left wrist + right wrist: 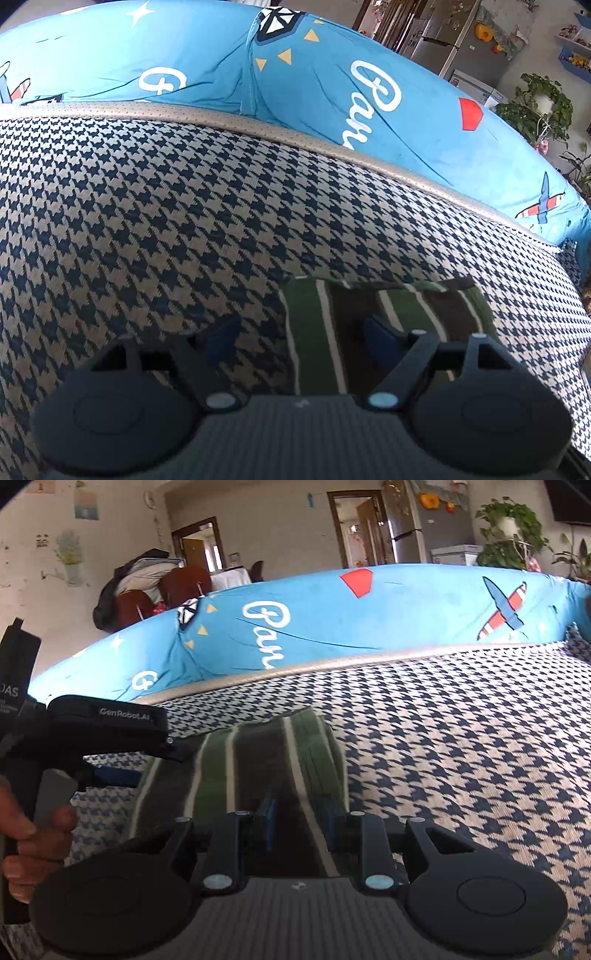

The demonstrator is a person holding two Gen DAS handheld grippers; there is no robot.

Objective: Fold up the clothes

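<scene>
Lying folded on the sofa (461, 738), the striped garment (258, 760) sits between the right tool (299, 812) fingers.

White script "Pan" printed large on the blue cover (332, 627), with a lone looping letter, perhaps "G", lower to its left. "GenRobot.AI" in small pale letters on the black strap (110, 716) of the left-hand device; below it "JAS", cut off at the frame edge.
</scene>
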